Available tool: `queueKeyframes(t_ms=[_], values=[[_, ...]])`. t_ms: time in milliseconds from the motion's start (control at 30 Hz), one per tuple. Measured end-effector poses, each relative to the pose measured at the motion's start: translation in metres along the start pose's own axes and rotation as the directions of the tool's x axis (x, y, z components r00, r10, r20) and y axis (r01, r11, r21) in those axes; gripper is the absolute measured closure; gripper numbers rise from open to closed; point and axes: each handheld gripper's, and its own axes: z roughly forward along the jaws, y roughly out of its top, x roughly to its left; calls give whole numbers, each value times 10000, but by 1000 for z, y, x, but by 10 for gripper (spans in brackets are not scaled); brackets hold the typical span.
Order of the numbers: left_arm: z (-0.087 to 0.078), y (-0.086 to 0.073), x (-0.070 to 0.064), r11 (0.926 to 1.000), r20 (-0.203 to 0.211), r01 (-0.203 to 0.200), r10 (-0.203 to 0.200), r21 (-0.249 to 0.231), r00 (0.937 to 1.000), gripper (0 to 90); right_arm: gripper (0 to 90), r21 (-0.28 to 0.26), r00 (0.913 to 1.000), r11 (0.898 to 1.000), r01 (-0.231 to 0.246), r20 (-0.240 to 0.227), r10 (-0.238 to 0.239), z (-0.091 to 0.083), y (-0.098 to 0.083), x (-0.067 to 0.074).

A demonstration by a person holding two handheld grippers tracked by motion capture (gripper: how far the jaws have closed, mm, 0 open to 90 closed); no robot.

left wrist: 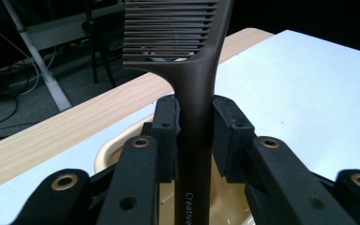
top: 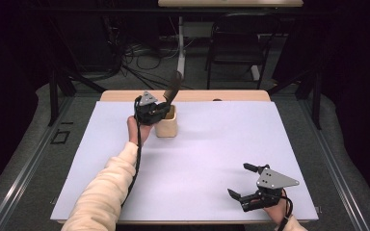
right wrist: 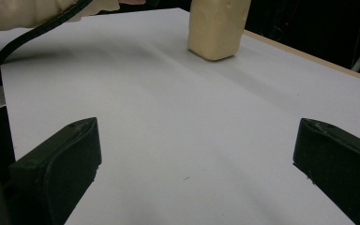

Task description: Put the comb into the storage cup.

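At the far left of the desk [top: 207, 159], the left gripper [left wrist: 195, 126] clamps a dark brown plastic comb [left wrist: 192, 70] above a cream square cup [top: 166, 126], while the right gripper [top: 243, 182], near right, rests with fingers spread.

In the left gripper view the comb [left wrist: 194, 70] ran off the top edge, its upper teeth cut away, and its lower handle passed behind the claw's pads [left wrist: 166, 136] and out the bottom; the printed word on it broke off after "Creative". The cream cup [left wrist: 110, 150] showed as a sliver of rim behind the jaws. In the right gripper view the cup's [right wrist: 218, 28] top was cropped. From the high view the comb [top: 172, 89] was blurred, its teeth unreadable.
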Motion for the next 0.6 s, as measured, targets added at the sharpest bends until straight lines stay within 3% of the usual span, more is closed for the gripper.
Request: queueKeyframes(t_ms=[600], values=[[3, -2, -2, 9995, -18, -115, 116, 306, 9999, 724, 8, 0, 10000, 10000, 23, -1, -23, 0, 0, 0]])
